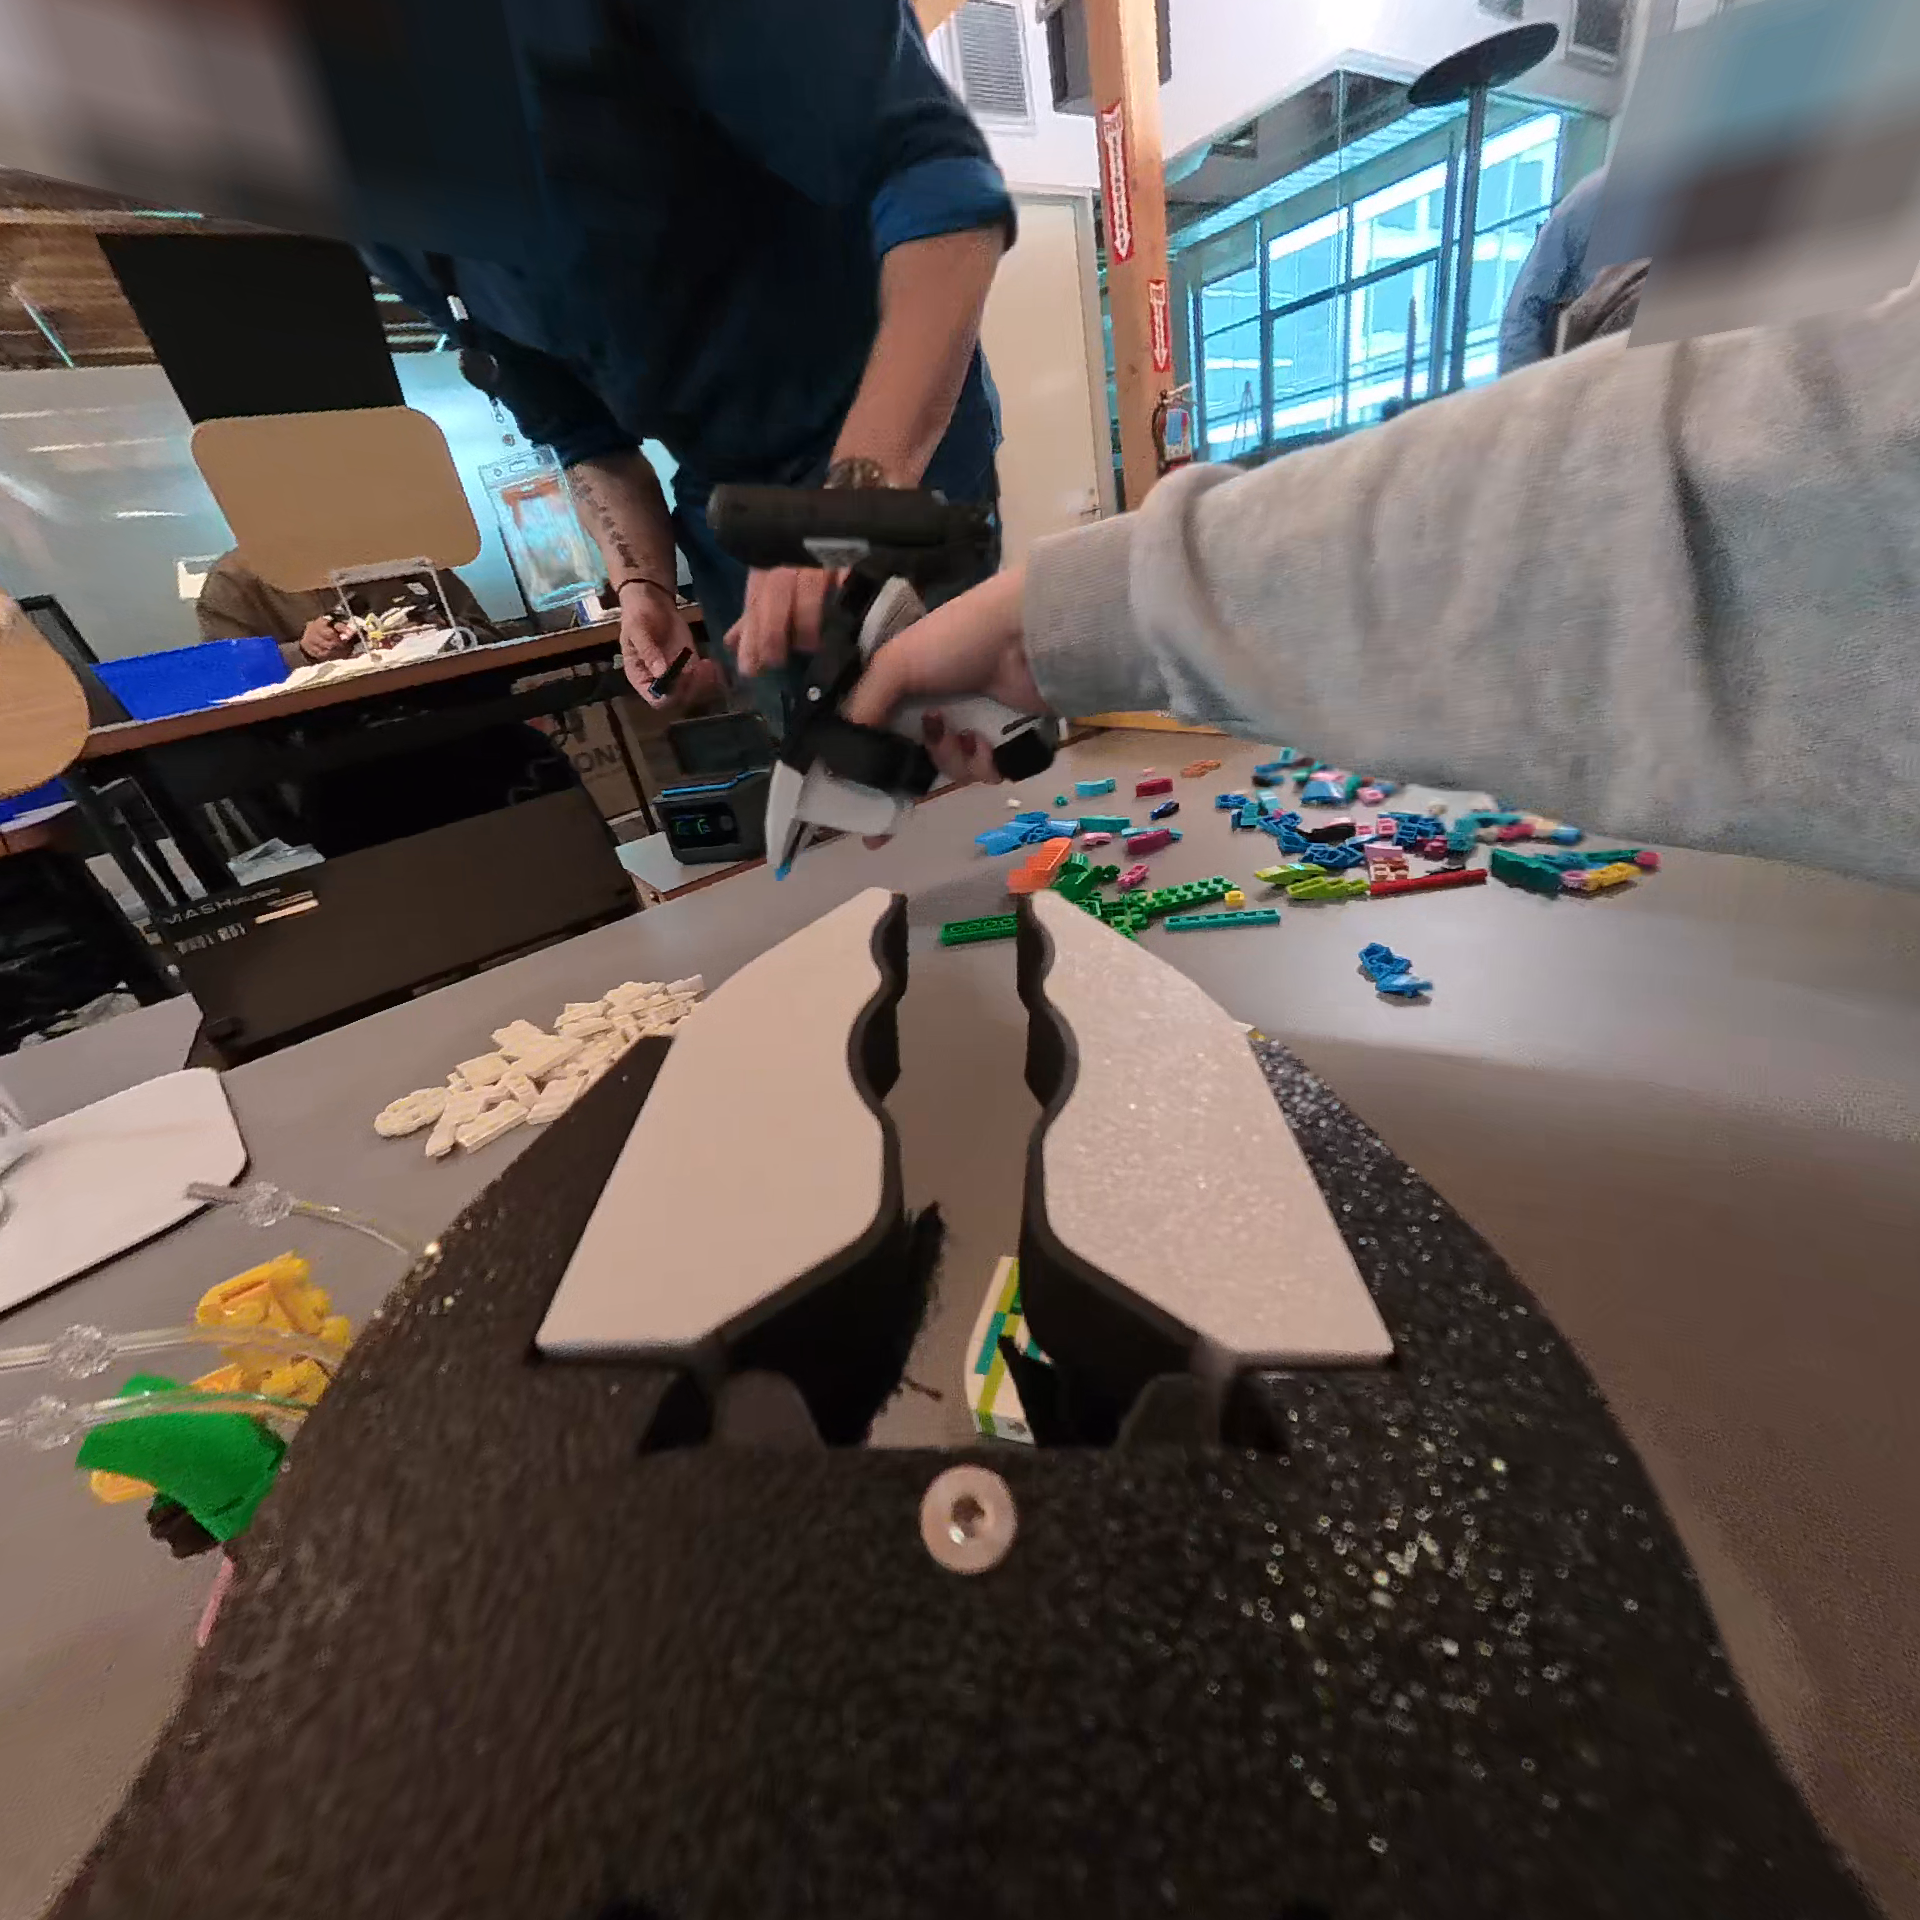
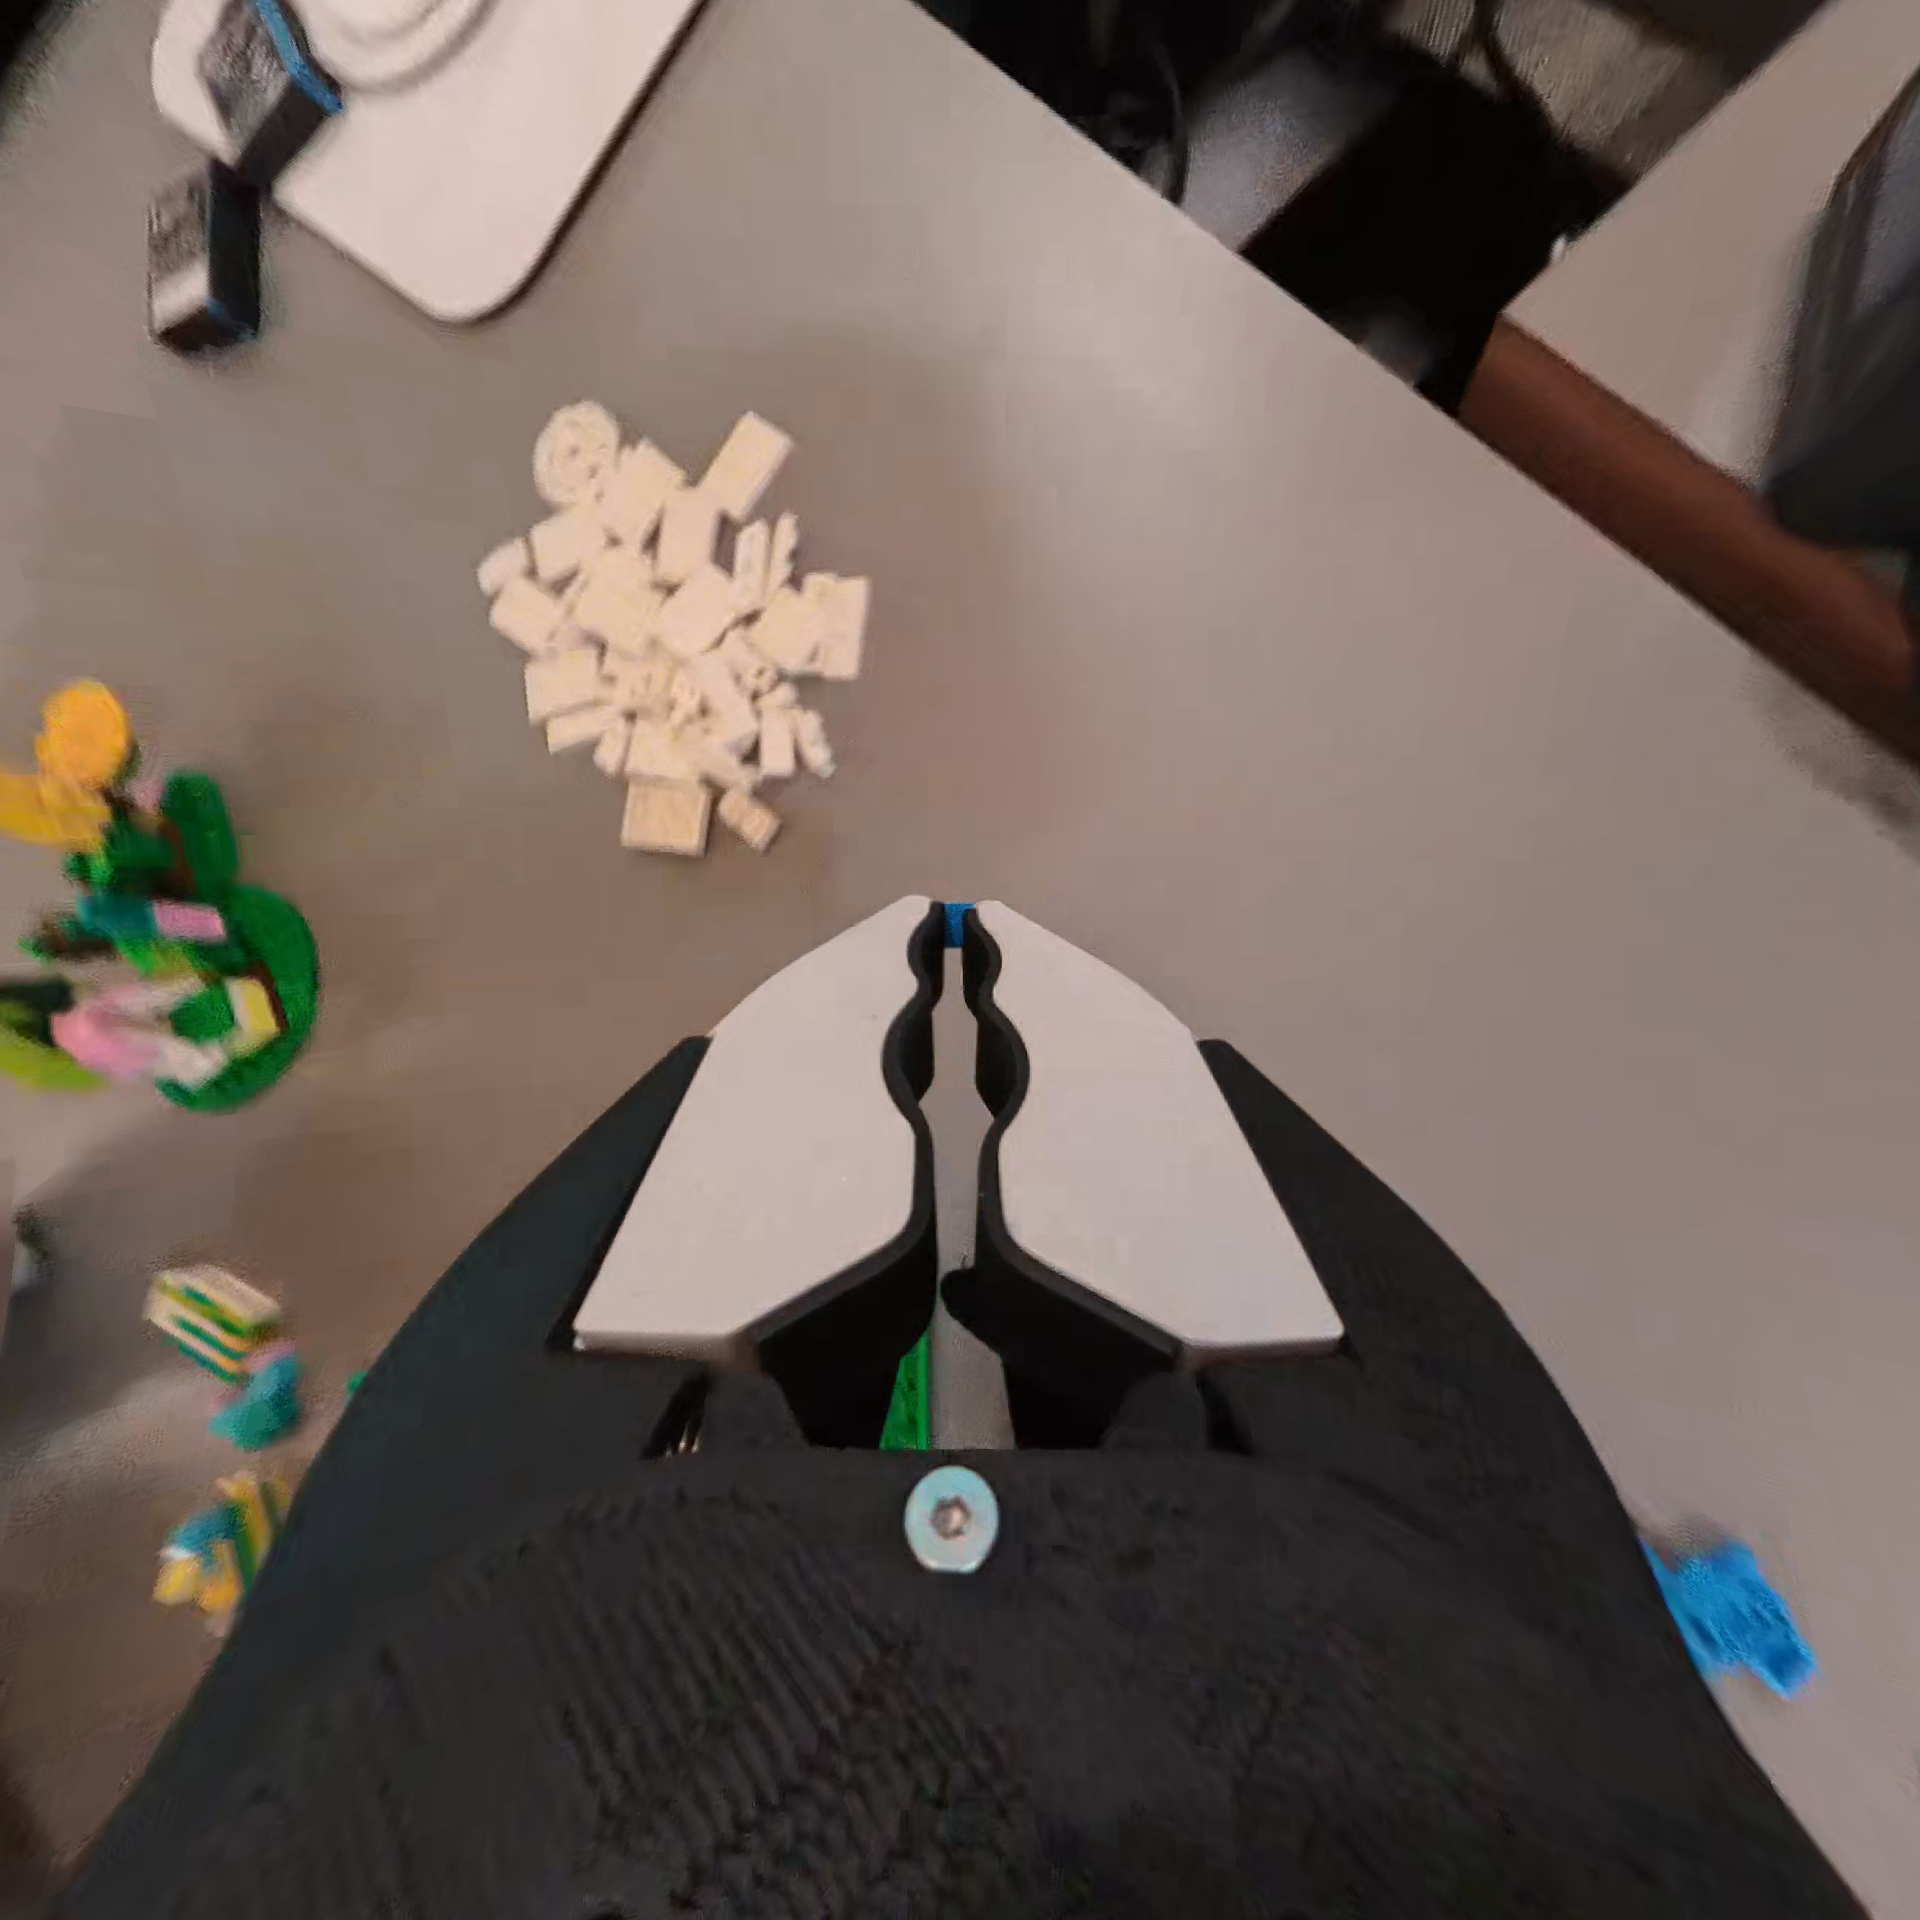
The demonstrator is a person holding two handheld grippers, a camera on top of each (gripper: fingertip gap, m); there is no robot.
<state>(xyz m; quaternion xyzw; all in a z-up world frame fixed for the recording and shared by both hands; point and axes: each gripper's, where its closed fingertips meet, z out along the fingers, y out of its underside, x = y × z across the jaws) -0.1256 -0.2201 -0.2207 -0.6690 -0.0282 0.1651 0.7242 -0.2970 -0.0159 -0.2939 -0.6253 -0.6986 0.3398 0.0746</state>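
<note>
Fingers of the left gripper (image 1: 961, 909) stand narrowly apart with nothing between them, angled low over the grey table (image 1: 1558, 1091), green plastic building plates (image 1: 1195, 896) just beyond the tips. Right gripper (image 2: 957, 914) tilts downward above the table, its tips pinching a small blue plastic brick (image 2: 957, 922), with the pile of white plastic bricks (image 2: 675, 623) ahead to its left.

- A wooden post (image 1: 1132, 312) carried two narrow red signs with white lettering, one (image 1: 1115, 182) above the other (image 1: 1158, 324).
- A black case (image 1: 395, 925) beyond the table edge had white brand lettering low on its left side.
- A small black device (image 1: 712, 816) showed green lit digits on its screen.
- A cardboard box (image 1: 613, 743) behind it bore large dark letters, partly hidden.
- A clear badge holder (image 1: 530, 535) hung from a standing person; its print was too small to read.
- Two small black blocks (image 2: 265, 73) (image 2: 197, 260) wore speckled printed labels, blurred.
</note>
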